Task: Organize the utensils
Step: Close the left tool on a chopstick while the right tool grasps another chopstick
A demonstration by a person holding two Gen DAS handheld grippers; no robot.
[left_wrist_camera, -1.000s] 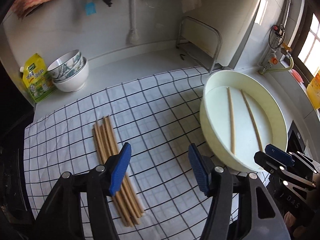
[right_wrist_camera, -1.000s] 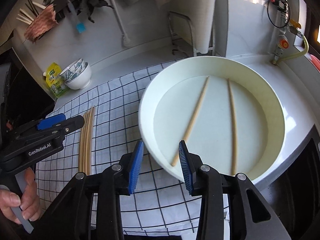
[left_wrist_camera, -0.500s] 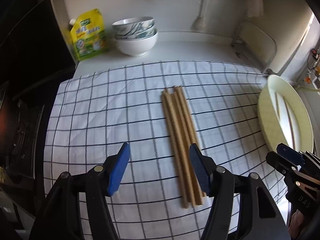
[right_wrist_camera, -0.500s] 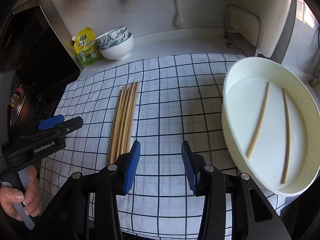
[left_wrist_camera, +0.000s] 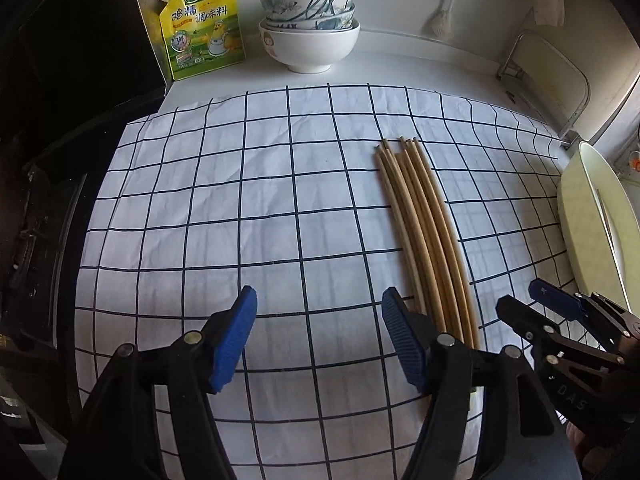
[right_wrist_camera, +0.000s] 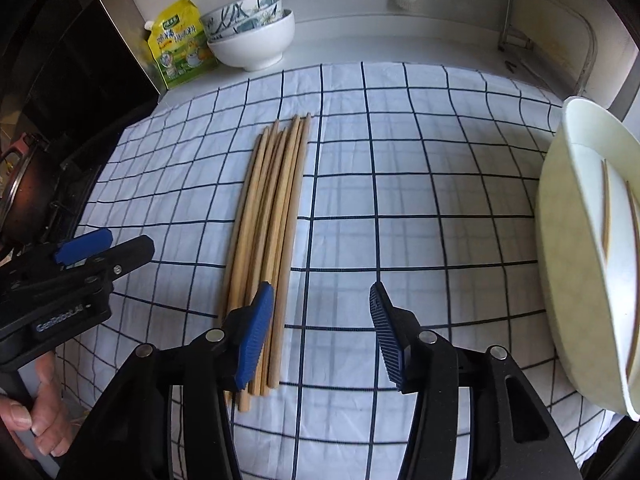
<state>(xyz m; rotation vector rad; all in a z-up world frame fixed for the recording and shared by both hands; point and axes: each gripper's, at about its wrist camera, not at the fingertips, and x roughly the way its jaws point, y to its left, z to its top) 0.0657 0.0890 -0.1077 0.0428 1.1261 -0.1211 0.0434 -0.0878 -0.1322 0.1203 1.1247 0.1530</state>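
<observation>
A bundle of several wooden chopsticks (left_wrist_camera: 424, 232) (right_wrist_camera: 272, 216) lies lengthwise on a white checked cloth (left_wrist_camera: 200, 200). My left gripper (left_wrist_camera: 319, 300) hovers over bare cloth just left of the bundle. Its jaws are opening, with nothing between them. My right gripper (right_wrist_camera: 320, 292) hangs over the bundle's near end, its left finger above the sticks. Its jaws are opening too, with only cloth below the gap. A cream basin (left_wrist_camera: 576, 216) (right_wrist_camera: 560, 220) at the right holds two chopsticks (right_wrist_camera: 606, 208). Each view shows the other gripper at its edge: right gripper (left_wrist_camera: 520, 296), left gripper (right_wrist_camera: 128, 240).
Stacked bowls (left_wrist_camera: 308, 36) and a yellow seasoning pouch (left_wrist_camera: 202, 28) stand against the back wall. A metal rack (left_wrist_camera: 548, 76) is at the back right. A dark stove with a pan (right_wrist_camera: 20, 200) borders the cloth on the left. A hand (right_wrist_camera: 36, 428) holds the left gripper's handle.
Both grippers have swung left, away from the basin and over the chopstick bundle, and dropped closer to the cloth. Both pairs of jaws have widened, the right more than the left.
</observation>
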